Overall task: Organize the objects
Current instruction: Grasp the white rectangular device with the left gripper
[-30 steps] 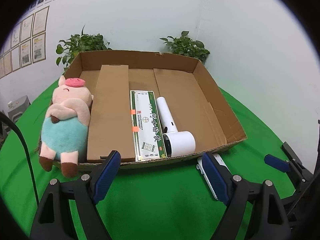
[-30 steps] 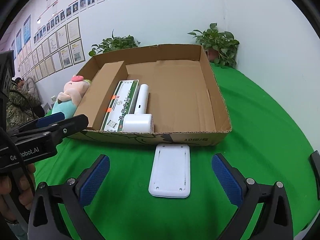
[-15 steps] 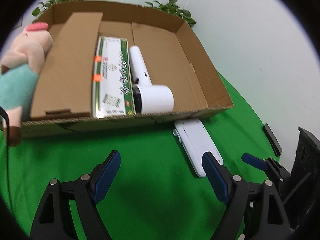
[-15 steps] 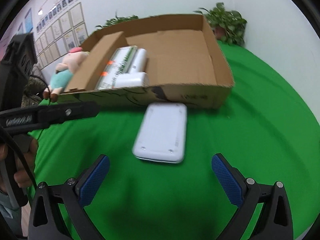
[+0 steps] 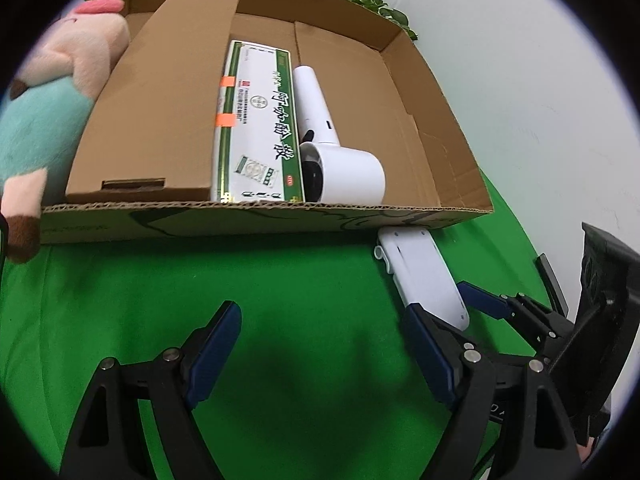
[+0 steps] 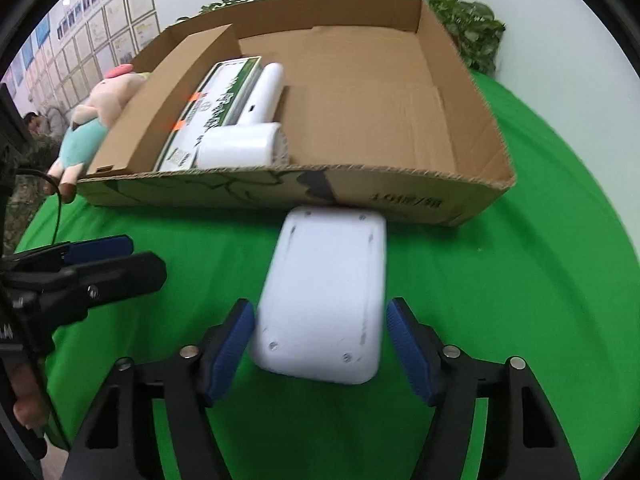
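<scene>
Scale (image 6: 324, 296) on bench (image 6: 540, 320), at 6 o'clock of box (image 6: 280, 188), touching its front wall | right tool (image 6: 320, 336) closing astride it, pads not yet pressing | left tool (image 5: 320, 344) wide, empty | advice: squeeze both long edges evenly, lift level over wall.

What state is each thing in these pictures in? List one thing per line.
Brown cardboard box: open-topped, part filled.
Green-and-white carton: flat inside the box.
White hair dryer: on its side inside the box.
Pink plush pig: against the box's outer wall.
Flat white plastic device: on the green cloth, outside the box.
Right gripper: closing around the device.
Left gripper: open, empty.
</scene>
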Demonstrator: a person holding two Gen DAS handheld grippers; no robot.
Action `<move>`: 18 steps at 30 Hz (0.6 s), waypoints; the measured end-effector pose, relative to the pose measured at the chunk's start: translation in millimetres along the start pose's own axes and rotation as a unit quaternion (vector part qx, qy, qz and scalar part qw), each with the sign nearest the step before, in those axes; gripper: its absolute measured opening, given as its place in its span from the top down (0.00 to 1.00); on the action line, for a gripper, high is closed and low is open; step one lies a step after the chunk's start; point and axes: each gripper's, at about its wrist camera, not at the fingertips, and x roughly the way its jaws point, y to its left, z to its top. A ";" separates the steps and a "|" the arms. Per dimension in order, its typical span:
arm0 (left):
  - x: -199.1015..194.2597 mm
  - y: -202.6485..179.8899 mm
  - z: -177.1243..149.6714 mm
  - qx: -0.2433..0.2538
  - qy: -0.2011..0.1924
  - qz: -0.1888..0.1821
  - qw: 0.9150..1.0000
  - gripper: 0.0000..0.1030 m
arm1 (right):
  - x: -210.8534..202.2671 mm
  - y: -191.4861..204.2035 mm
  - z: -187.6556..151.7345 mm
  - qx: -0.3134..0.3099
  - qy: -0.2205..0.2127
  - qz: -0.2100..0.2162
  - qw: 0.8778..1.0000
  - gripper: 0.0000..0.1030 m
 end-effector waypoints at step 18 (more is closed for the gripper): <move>31.1 -20.3 -36.6 -0.054 0.106 -0.223 0.968 0.41 | -48.9 8.9 -60.2 0.057 -0.003 0.072 0.996 0.59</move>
